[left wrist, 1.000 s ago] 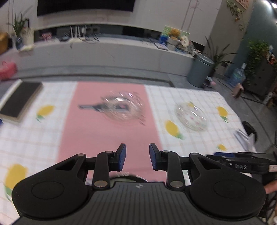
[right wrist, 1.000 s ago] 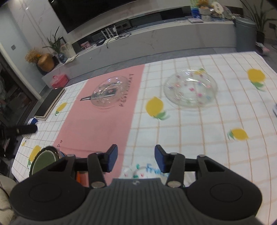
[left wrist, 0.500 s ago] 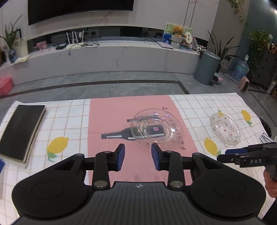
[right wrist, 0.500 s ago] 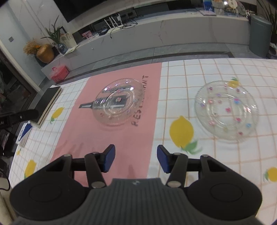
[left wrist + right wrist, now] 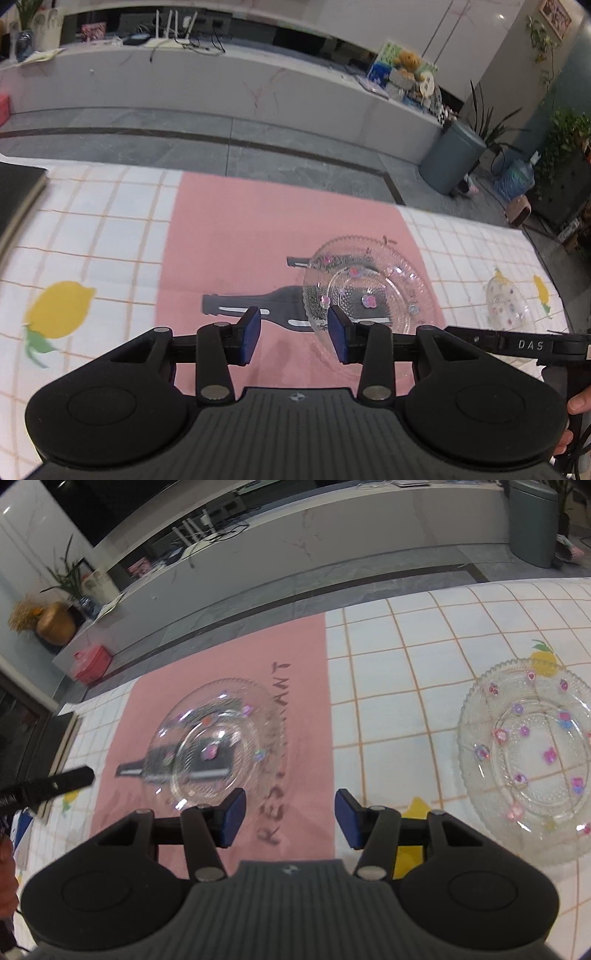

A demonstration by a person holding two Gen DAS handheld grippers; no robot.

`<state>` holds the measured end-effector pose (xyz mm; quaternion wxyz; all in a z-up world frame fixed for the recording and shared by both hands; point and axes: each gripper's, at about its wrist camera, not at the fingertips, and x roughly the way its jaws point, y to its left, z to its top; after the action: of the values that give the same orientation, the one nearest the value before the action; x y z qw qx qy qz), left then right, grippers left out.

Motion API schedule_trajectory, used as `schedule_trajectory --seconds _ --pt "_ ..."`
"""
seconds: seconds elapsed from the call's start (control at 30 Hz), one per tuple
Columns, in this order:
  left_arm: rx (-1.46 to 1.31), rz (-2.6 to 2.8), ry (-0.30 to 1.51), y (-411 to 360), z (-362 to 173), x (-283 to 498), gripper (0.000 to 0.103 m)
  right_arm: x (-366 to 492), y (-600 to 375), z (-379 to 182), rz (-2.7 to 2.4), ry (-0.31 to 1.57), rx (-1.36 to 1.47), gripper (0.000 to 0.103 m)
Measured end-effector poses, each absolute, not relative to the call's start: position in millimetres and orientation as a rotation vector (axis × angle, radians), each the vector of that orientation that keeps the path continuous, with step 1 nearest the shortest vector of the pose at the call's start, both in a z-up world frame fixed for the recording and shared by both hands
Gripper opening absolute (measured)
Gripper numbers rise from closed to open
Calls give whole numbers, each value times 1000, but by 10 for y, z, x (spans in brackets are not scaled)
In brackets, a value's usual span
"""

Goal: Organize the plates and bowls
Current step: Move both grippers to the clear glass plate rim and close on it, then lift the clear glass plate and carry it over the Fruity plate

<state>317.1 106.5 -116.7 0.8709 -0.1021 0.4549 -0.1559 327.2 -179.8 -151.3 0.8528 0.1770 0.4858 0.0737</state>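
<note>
While both the left gripper [image 5: 293,334] and the right gripper [image 5: 290,818] hover spread and empty, the clear beaded glass plate [image 5: 218,742] on the pink runner [image 5: 303,709] and its flower-dotted twin [image 5: 532,760] on the checked cloth [image 5: 399,686] lie well apart, so stacking looks not yet begun.

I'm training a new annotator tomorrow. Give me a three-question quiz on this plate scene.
1. True or false: the left gripper is shut on the pink-mat plate.
2. What does the other plate lie on? A) pink mat B) checked cloth C) floor
3. Fill in: both plates are made of clear ____.

Key: 1 false, it is open and holds nothing; 2 B; 3 glass.
</note>
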Motion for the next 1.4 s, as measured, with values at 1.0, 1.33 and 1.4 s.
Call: schedule_trajectory --seconds 1.0,1.33,1.4 --pt "-235 -300 973 804 -1447 3316 14 3422 -1689 -1692 182 951 464 9" --pt "-247 -293 949 821 -1121 3061 13 3166 -1739 -1416 211 932 474 9" --pt "-234 -292 945 782 -1001 2972 13 3064 -1772 -1316 218 922 484 9"
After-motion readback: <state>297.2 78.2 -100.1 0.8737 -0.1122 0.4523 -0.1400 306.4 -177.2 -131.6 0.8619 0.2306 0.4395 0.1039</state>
